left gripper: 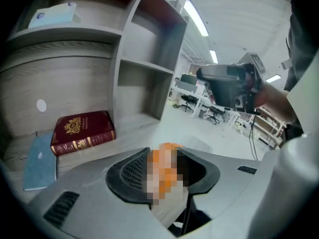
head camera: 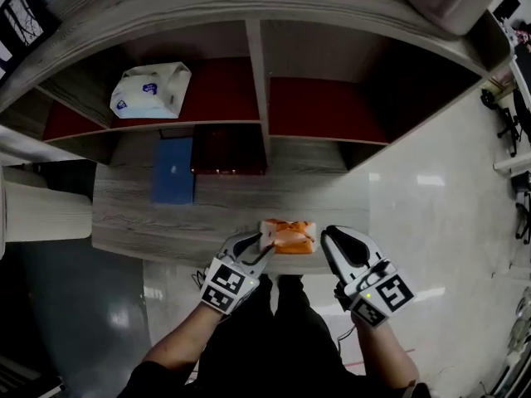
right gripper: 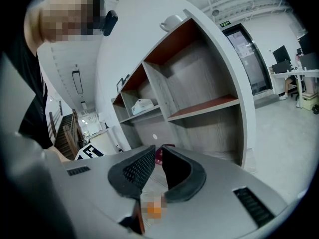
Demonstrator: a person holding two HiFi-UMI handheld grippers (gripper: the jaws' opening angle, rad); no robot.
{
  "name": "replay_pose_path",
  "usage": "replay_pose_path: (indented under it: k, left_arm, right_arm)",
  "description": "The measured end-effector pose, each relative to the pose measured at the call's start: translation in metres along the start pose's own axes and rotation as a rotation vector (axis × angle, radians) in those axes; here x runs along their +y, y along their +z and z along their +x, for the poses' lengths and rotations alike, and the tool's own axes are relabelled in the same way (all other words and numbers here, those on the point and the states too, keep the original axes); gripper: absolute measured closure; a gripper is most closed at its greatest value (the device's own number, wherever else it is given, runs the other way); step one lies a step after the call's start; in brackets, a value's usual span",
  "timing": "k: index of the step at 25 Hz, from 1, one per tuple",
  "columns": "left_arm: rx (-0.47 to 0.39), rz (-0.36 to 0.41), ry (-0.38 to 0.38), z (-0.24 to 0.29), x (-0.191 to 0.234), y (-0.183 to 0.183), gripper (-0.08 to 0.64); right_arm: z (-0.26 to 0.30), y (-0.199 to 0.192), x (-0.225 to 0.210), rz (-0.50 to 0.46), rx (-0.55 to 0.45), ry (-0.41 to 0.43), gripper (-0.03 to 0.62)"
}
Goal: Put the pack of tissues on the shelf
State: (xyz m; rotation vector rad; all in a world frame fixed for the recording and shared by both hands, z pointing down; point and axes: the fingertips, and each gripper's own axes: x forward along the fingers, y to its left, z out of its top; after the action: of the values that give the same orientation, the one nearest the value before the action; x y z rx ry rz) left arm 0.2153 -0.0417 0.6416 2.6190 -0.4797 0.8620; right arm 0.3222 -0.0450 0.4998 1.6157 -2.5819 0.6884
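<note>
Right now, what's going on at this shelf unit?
A person holds a tool in each hand. The left tool is open around the orange pack of tissues, which lies at the front edge of the low ledge. The right tool is shut and empty, just beside the pack. A red book and a blue book lie further back, and a white pack sits on the shelf above.

- Head view: dim, strongly fisheye — the shelf [head camera: 257,65] bows; glare streaks on the glossy floor [head camera: 431,181] at right.
- Left gripper view: ceiling light strips [left gripper: 194,16] glow bright; dark vignette rings the edges.
- Right gripper view: bright, evenly lit — corners black.
</note>
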Motion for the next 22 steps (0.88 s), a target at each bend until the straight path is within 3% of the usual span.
replay_pose_path:
  k: [5, 11, 20, 22]
  left_arm:
    - [0.089, -0.019, -0.056, 0.026, -0.003, -0.029, 0.383]
    - [0.207, 0.019, -0.090, 0.047, -0.012, -0.059, 0.360]
    - [0.319, 0.096, -0.033, 0.069, -0.009, -0.083, 0.364]
    - [0.328, 0.100, -0.017, 0.069, -0.008, -0.083, 0.438]
  right_arm:
    - [0.000, -0.003, -0.009, 0.016, 0.002, -0.026, 0.566]
    - [-0.002, -0.001, -0.009, 0.014, 0.004, -0.025, 0.566]
    - [-0.017, 0.003, -0.014, 0.032, 0.003, -0.029, 0.566]
    - [-0.021, 0.004, -0.014, 0.031, 0.003, -0.024, 0.566]
